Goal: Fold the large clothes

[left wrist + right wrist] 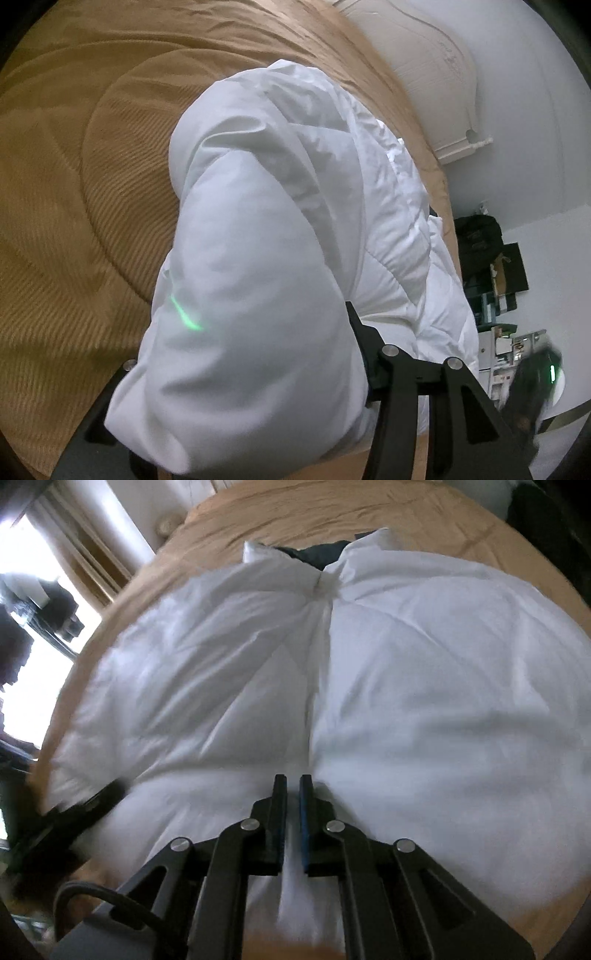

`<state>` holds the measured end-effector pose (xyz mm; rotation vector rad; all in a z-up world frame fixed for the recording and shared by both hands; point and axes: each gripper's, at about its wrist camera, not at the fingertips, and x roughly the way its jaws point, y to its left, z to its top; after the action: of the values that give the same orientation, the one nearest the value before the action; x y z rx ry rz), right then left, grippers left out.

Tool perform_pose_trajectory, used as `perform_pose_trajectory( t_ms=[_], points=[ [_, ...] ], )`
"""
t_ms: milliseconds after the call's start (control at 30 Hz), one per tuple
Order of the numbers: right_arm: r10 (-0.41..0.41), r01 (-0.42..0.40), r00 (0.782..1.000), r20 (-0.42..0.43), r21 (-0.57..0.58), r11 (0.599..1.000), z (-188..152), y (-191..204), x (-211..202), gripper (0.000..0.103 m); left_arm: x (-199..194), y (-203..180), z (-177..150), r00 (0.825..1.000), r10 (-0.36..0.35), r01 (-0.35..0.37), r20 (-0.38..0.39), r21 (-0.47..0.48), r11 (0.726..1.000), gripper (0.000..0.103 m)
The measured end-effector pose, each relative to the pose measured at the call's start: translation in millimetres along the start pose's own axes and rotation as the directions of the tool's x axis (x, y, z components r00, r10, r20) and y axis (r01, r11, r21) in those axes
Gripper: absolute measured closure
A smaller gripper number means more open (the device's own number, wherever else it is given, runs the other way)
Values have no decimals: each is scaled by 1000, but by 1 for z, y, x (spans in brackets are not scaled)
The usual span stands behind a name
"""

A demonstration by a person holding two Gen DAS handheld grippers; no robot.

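Observation:
A white puffer jacket (369,664) lies spread on a tan bedspread (295,513), front up, dark lining showing at its collar (317,554). My right gripper (292,786) is shut on a fold of the jacket's lower hem, white cloth pinched between its pads. In the left wrist view the jacket (258,258) bulges thickly between the fingers of my left gripper (240,339), which is wide apart around a padded fold; its left finger is mostly hidden by cloth. My left gripper shows blurred at the jacket's left edge (92,801).
The tan ribbed bedspread (74,184) fills the left. A white headboard (424,74) stands against the wall. Dark clutter and shelves (491,273) stand beyond the bed. A bright window with curtains (55,590) is at the left.

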<state>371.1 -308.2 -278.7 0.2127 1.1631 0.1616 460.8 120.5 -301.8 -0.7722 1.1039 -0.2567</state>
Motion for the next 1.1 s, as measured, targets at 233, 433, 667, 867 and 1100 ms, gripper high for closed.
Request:
perform_pose_trajectory(
  t_ms=[233,433,667,867,1100],
  points=[
    [23,-24,998,-64,-4,1000,-55,-10,3,95,0,-3,-7,1000,10,-10,5,18,1000,48],
    [38,-38,998,-49,2,999,-18,-12,3,96,-3,-5,-5,999,27,-27,22,37,999,48],
    [40,-34,998,-54,96,995,64,-13,45,99,-8,-16,-5,999,18,-20,32,86,996,53],
    [-126,125,992,4,80,989,165,-11,96,99,-12,-21,-7,999,18,-21,33,107,994,56],
    [-138,140,990,-32,51,989,173,-16,97,99,-21,-28,-10,999,33,-37,31,147,988,65]
  ],
)
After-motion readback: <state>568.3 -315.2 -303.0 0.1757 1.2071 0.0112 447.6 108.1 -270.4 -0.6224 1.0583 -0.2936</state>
